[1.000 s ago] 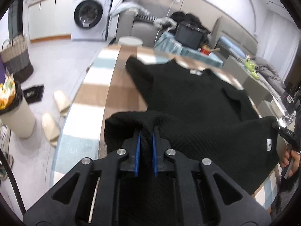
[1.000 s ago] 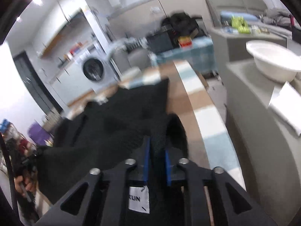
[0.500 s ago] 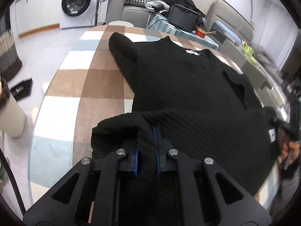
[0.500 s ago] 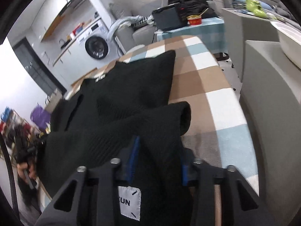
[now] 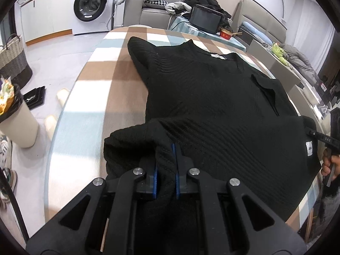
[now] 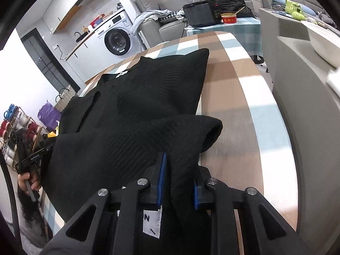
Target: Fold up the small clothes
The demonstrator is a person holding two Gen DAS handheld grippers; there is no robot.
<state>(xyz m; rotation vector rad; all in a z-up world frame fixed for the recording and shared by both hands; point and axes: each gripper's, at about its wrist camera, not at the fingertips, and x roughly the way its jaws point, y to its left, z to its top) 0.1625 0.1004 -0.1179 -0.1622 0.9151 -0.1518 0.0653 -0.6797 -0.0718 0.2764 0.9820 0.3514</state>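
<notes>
A black knit sweater (image 5: 208, 97) lies spread on the checked tablecloth (image 5: 93, 89), collar at the far side. Its near hem is folded up over the body. My left gripper (image 5: 165, 165) still has hem fabric between its jaws, which stand a little apart. In the right wrist view the sweater (image 6: 138, 106) has its other hem corner rolled over. My right gripper (image 6: 177, 174) stands wider, with loose fabric lying between its blue pads (image 6: 162, 170). The right gripper also shows at the right edge of the left view (image 5: 325, 140).
The table (image 6: 244, 97) is round-edged. A grey cabinet (image 6: 308, 80) stands close on its right. A bin (image 5: 14, 116), slippers and a woven basket (image 5: 12, 61) are on the floor at the left. A sofa and washing machine (image 5: 91, 6) are behind.
Both grippers carried the hem forward over the sweater's body and lowered it. The right jaws opened from shut to wide. The left jaws parted slightly.
</notes>
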